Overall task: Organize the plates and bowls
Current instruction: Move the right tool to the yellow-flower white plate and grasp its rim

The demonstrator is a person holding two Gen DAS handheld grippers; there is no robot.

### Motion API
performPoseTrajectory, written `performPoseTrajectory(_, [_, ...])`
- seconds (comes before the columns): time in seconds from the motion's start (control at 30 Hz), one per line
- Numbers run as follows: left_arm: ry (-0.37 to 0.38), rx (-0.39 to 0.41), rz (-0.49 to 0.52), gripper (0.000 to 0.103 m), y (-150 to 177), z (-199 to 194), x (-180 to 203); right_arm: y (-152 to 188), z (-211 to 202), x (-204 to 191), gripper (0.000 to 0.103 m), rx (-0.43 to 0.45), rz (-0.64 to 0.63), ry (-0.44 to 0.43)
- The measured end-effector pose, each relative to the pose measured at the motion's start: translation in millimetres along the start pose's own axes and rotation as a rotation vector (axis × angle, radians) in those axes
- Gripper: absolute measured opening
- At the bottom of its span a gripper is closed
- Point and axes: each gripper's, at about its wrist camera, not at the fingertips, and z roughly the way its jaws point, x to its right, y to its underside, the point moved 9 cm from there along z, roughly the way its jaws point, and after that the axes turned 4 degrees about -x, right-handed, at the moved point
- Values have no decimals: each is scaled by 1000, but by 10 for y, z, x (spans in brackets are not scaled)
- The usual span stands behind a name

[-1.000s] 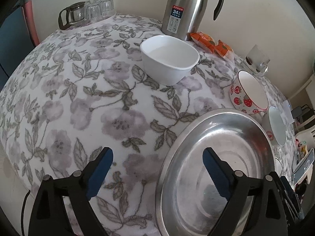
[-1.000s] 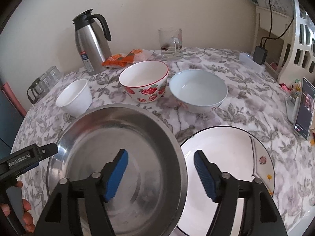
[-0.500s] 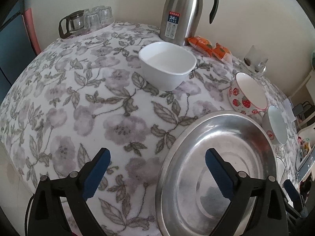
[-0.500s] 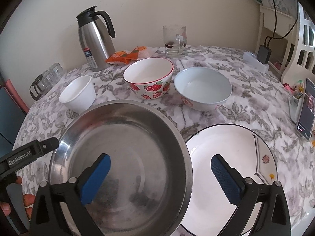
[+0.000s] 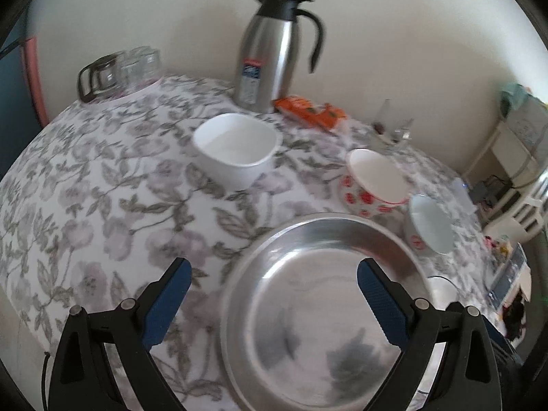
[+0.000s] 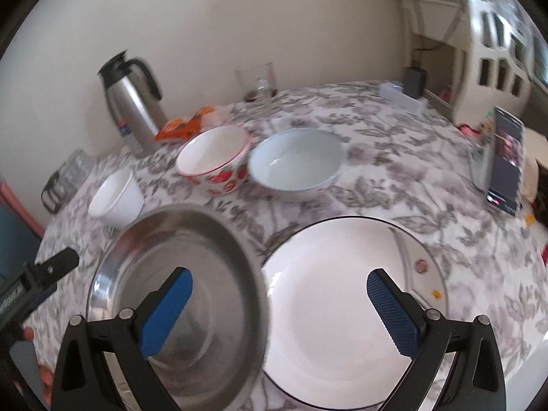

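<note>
A wide steel basin sits at the near edge of the flowered table. My left gripper hangs open above its left rim, one finger over cloth and one over steel. My right gripper is open wide, with nothing between its pads; it spans the basin and a white black-rimmed plate beside it. Farther back stand a white bowl, a strawberry bowl and a pale blue bowl, each apart from the others. The left gripper's tip shows at the basin's left.
A steel thermos, orange snack packets and a glass mug line the wall side. Glass cups stand at the far left. A phone leans at the table's right edge, near a white shelf.
The right jaws spread wider, then held. Both grippers drew back and up from the basin. The right view swung toward the white plate.
</note>
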Motion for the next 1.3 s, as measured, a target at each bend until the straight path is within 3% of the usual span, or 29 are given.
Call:
performPoseTrajectory(0.3, [135,-28,156,97,182,-143,693,-124,-230,625,103,14,62,16])
performPoseTrajectory(0.5, [173,-61,231,97,310,-268,1125,-207,-366,1028,103,36,113,21])
performPoseTrajectory(0.73, [227,-107,282,97,481,-366,1595,-164,-410,1353,103,36,125,11])
performPoseTrajectory(0.87, [260,-177,261,97,646,-320,1822,-90,-380,1516,101,24,150,-4])
performPoseTrajectory(0.93, [276,-222,248,97,769,-263,1920,-37,-338,1568,92,12,148,-9])
performPoseTrajectory(1.07, [274,-272,254,96,996,-161,2048,85,-228,1635,85,-19,161,-41])
performPoseTrajectory(1.3, [274,-351,253,92,1309,-6,2173,289,17,1668,55,-79,202,-130])
